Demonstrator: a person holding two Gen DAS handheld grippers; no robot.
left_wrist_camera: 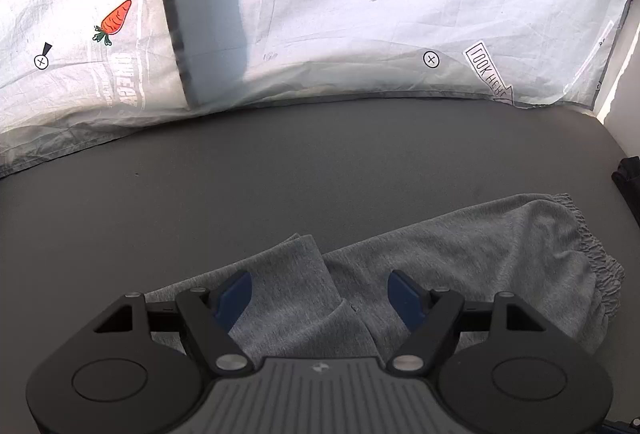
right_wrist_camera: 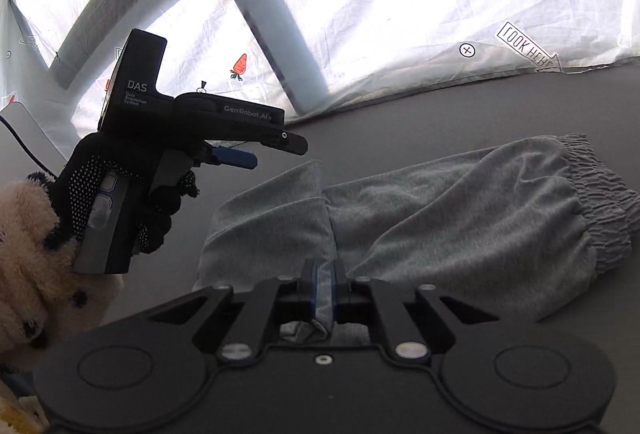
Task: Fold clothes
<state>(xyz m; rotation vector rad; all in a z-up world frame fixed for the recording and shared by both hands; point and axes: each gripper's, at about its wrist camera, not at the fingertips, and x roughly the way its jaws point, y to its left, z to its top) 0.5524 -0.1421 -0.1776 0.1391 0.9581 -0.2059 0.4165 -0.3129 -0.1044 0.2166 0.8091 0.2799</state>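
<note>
the grey pants (left_wrist_camera: 460, 266) lie folded over on the dark table (left_wrist_camera: 200, 186). left gripper (left_wrist_camera: 320, 298) is released above them; right gripper (right_wrist_camera: 325, 288) pinches a fold. more folding probably remains.

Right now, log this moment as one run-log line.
left tool: open, empty | right tool: shut on grey folded sweatpants | dark grey tabletop

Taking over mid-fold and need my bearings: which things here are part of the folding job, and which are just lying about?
Part of the job:
- grey sweatpants, partly folded on the dark table
- left gripper, open above them
- right gripper, shut on a bit of the grey cloth

Just lying about:
- printed white sheet behind
- black item at the table edge
</note>
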